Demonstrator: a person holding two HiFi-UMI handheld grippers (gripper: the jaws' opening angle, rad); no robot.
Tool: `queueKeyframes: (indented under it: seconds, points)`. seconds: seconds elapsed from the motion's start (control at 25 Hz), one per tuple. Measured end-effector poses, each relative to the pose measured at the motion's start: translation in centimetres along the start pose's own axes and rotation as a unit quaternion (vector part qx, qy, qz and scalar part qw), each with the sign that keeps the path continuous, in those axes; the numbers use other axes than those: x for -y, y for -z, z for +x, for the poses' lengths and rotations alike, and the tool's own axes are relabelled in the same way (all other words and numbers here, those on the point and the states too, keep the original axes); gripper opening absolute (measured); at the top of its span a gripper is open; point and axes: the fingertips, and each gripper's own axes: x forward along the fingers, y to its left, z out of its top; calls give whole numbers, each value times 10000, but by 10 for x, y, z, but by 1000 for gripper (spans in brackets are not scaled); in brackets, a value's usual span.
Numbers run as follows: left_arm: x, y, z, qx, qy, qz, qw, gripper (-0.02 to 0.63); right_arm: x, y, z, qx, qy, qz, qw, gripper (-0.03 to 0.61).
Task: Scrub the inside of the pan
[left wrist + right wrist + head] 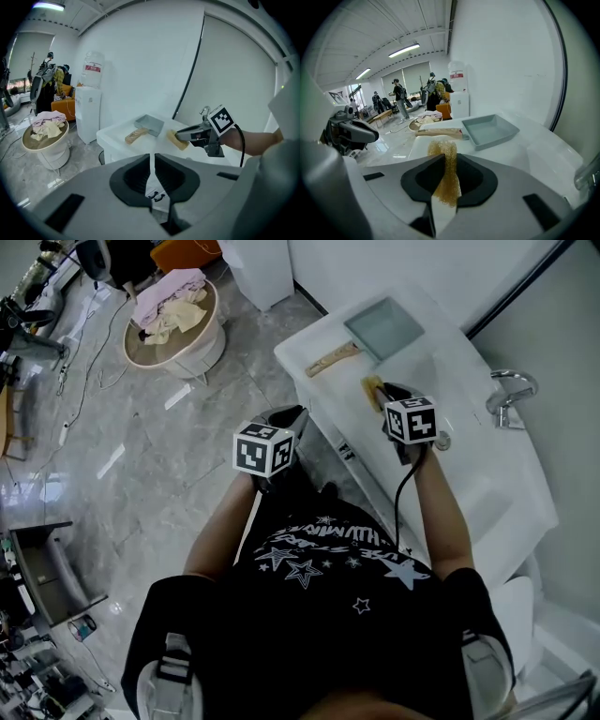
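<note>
A grey square pan (pixel 384 327) with a wooden handle (pixel 330 360) lies on the white counter (pixel 469 493), which also shows as the counter (pixel 543 159) in the right gripper view. My right gripper (pixel 382 395) hovers over the counter just short of the pan and is shut on a yellow sponge (pixel 446 164), its tip pointing at the pan (pixel 491 130). My left gripper (pixel 286 413) hangs off the counter's near edge, over the floor, with its jaws drawn together and nothing between them (pixel 152 159). From there I see the pan (pixel 150 124), the sponge (pixel 178 139) and the right gripper (pixel 183 135).
A chrome faucet (pixel 509 395) stands at the counter's right. On the floor to the left is a round basket of clothes (pixel 173 329). A water dispenser (pixel 89 112) stands beyond the counter's end. Several people (pixel 398 96) stand far off in the room.
</note>
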Motion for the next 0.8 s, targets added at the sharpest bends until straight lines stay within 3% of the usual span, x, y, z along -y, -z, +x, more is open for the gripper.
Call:
queueKeyframes:
  seconds: [0.12, 0.48, 0.8]
  points:
    - [2, 7, -6, 7, 35, 110, 9999, 9, -5, 8, -1, -18, -10, 130, 9999, 78]
    - [-11, 20, -31, -17, 224, 167, 9996, 8, -38, 11, -4, 3, 109, 448, 9989, 78]
    - [-24, 23, -64, 47, 348, 646, 9973, 9, -80, 7, -14, 47, 211, 545, 9983, 78]
